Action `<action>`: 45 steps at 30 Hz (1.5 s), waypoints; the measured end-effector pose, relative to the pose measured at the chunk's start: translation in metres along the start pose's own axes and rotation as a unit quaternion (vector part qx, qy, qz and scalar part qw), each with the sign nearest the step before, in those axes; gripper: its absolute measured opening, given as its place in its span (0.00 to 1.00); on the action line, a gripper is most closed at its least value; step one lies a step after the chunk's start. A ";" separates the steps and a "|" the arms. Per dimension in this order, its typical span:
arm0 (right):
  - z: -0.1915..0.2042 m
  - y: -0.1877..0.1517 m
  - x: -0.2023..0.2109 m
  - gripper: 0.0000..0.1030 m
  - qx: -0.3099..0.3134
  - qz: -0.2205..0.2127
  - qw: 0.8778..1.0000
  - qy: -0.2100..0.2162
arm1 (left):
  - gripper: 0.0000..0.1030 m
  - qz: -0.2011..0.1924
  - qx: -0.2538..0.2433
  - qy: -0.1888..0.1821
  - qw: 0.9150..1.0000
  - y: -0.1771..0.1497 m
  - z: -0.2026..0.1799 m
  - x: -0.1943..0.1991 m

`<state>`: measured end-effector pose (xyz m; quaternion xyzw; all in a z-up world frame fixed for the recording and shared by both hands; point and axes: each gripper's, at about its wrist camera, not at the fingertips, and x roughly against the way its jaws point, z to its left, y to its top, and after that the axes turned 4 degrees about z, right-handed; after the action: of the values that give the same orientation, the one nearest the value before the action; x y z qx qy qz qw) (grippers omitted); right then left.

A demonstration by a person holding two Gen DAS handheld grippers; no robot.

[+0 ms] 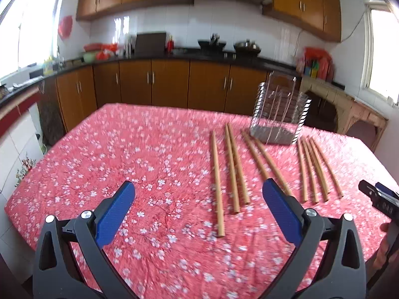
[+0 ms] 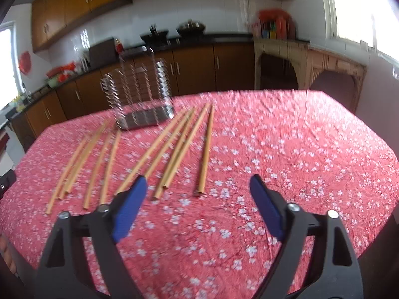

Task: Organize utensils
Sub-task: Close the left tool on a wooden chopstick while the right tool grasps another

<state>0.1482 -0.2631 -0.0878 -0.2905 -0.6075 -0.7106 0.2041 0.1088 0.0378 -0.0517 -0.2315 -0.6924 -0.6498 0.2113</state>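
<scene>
Several wooden chopsticks [image 1: 233, 169] lie side by side on the red flowered tablecloth [image 1: 149, 154], pointing toward a shiny metal utensil rack [image 1: 279, 117] that stands empty behind them. My left gripper [image 1: 198, 189] is open and empty above the cloth, its right pad near the chopsticks' near ends. In the right wrist view the chopsticks [image 2: 174, 147] and the rack [image 2: 142, 94] lie ahead to the left. My right gripper [image 2: 198, 183] is open and empty, just short of the rightmost chopstick [image 2: 205, 154]. The right gripper's tip also shows in the left wrist view [image 1: 376, 196].
The table [image 2: 299, 149] stands in a kitchen. Brown cabinets and a black counter [image 1: 174, 57] with pots run behind it. A wooden side table [image 2: 311, 59] stands at the right. Windows glare on both sides. The table's edges fall off left and right.
</scene>
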 end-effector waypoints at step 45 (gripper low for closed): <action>-0.014 0.020 -0.078 0.08 -0.017 0.098 0.995 -0.029 | 0.07 0.163 -0.069 -0.014 0.984 0.008 -0.027 -0.102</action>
<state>0.2175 -0.2853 -0.1261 -0.3729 -0.5695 -0.6885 0.2500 0.1951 0.0068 -0.1039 -0.3649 -0.6016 -0.6496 0.2879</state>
